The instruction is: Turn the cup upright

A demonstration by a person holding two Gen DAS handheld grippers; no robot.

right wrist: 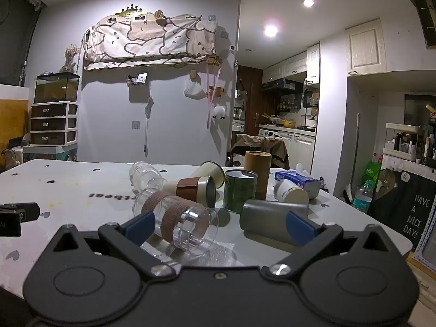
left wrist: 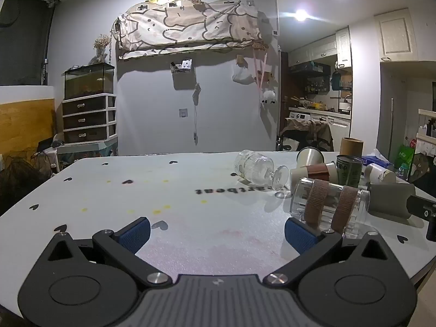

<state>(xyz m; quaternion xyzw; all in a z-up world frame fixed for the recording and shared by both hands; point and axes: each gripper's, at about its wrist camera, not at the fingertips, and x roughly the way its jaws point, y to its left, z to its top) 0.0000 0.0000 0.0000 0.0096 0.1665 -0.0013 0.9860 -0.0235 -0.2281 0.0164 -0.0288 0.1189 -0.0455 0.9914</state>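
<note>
A clear glass cup with two brown fabric bands [right wrist: 177, 219] lies on its side on the white table [right wrist: 81, 188], its mouth toward the camera. My right gripper [right wrist: 220, 227] is open, its fingers on either side of the cup's mouth end, not closed on it. In the left wrist view the same cup [left wrist: 328, 205] lies just beyond the right fingertip. My left gripper [left wrist: 216, 233] is open and empty, low over the table to the left of the cup.
Several other cups lie tipped: a ribbed stemmed glass [left wrist: 257, 169], a cream cup with a brown sleeve [right wrist: 190, 188], a grey tumbler [right wrist: 269, 218], a white cup [right wrist: 290, 190]. A green can [right wrist: 239, 190], a cardboard tube [right wrist: 257, 173] and a tissue box [right wrist: 299, 179] stand behind.
</note>
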